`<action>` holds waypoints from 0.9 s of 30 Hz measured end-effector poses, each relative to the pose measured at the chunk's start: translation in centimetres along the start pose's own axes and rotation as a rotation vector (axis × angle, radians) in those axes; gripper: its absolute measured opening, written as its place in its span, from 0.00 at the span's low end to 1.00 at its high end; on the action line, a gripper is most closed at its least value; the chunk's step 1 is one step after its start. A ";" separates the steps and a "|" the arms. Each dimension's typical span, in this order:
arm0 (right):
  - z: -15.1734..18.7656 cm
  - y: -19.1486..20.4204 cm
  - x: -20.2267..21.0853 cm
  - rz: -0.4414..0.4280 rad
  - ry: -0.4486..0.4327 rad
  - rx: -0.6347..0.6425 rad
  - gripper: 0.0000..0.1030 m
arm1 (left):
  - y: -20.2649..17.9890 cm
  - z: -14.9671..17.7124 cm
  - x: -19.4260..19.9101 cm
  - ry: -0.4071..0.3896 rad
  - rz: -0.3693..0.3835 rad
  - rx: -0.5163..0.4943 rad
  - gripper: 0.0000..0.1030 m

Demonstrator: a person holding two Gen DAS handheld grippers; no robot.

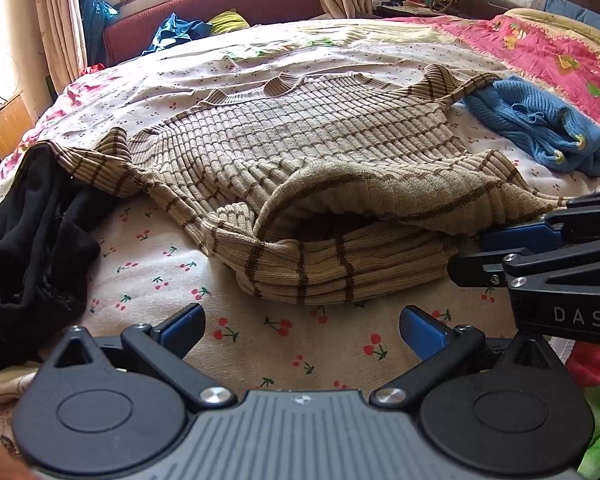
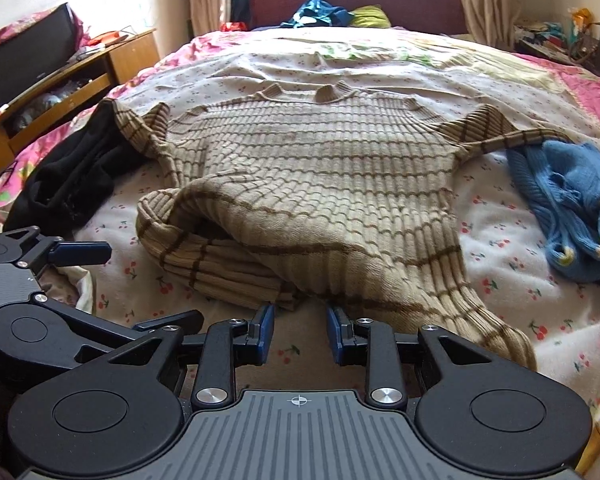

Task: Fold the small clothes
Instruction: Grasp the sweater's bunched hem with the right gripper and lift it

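Note:
A beige ribbed sweater [image 1: 300, 136] [image 2: 308, 168] with brown stripes lies spread on the cherry-print bed sheet [image 1: 204, 304], neck away from me. Its near hem is bunched and gapes open. My left gripper [image 1: 304, 328] hovers just short of that hem, open wide, with only sheet between its fingers. In the right wrist view the left gripper [image 2: 128, 286] sits off the sweater's left corner. My right gripper [image 2: 300, 332] [image 1: 470, 254] stands partly open with its fingertips at the hem's edge. Bare sheet shows between its pads, and no cloth is pinched.
A black garment [image 1: 32, 232] [image 2: 68, 176] lies crumpled to the left, under one sleeve. A blue knit garment [image 1: 540, 128] [image 2: 572, 208] lies to the right. A pink quilt [image 1: 540, 48], a maroon sofa [image 2: 360, 0] and a wooden desk [image 2: 80, 68] border the bed.

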State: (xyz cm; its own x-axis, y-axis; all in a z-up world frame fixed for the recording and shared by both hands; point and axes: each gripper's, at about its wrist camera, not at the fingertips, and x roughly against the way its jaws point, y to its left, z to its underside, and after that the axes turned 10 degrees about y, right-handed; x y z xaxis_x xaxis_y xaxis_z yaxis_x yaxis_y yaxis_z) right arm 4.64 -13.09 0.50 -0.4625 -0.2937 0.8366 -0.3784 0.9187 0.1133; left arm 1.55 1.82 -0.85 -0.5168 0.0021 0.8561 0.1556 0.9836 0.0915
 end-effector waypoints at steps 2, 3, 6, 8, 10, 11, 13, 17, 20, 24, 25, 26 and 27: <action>-0.5 0.6 -0.7 -0.022 0.004 0.055 0.30 | 0.3 0.0 -0.3 0.017 0.010 -0.004 1.00; -0.7 0.9 -1.0 -0.036 -0.001 0.085 0.30 | 0.5 0.0 -0.4 0.025 0.017 -0.007 1.00; -1.4 1.4 -1.9 -0.075 0.000 0.167 0.35 | 0.8 0.0 -0.6 0.049 0.027 -0.017 1.00; -2.0 1.6 -2.8 -0.088 0.017 0.210 0.38 | 1.1 0.1 -0.7 0.062 0.044 -0.021 1.00; -2.4 1.5 -3.5 -0.107 0.033 0.244 0.43 | 1.4 0.1 -0.6 0.069 0.063 -0.016 1.00; -2.6 1.5 -3.9 -0.109 0.040 0.256 0.44 | 1.5 0.1 -0.5 0.069 0.067 -0.013 1.00; -3.0 1.6 -4.3 -0.103 0.050 0.277 0.44 | 1.8 0.0 -0.2 0.064 0.067 -0.007 1.00; -3.2 1.3 -3.7 -0.152 0.032 0.329 0.44 | 2.7 0.1 0.4 0.061 0.092 0.012 1.00; -3.8 0.9 -3.6 -0.166 0.036 0.374 0.44 | 3.2 0.1 0.7 0.057 0.102 0.021 1.00; -4.9 1.2 -3.5 -0.176 0.033 0.458 0.44 | 3.6 0.0 0.9 0.054 0.091 0.018 1.00; -5.2 1.3 -3.5 -0.191 0.038 0.480 0.44 | 3.7 -0.1 0.9 0.054 0.090 0.020 1.00; -5.3 1.4 -3.4 -0.208 0.040 0.500 0.44 | 3.8 -0.1 0.9 0.054 0.091 0.022 1.00; -5.5 1.5 -3.3 -0.221 0.040 0.516 0.44 | 3.9 -0.2 0.8 0.055 0.093 0.024 1.00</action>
State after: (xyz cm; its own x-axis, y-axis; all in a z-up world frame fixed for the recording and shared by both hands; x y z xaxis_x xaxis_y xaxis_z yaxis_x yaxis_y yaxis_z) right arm 9.99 -9.32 0.84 -0.3008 -0.4449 0.8435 -0.8106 0.5853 0.0196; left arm 1.84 5.58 0.29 -0.4538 0.0843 0.8871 0.1799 0.9837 -0.0015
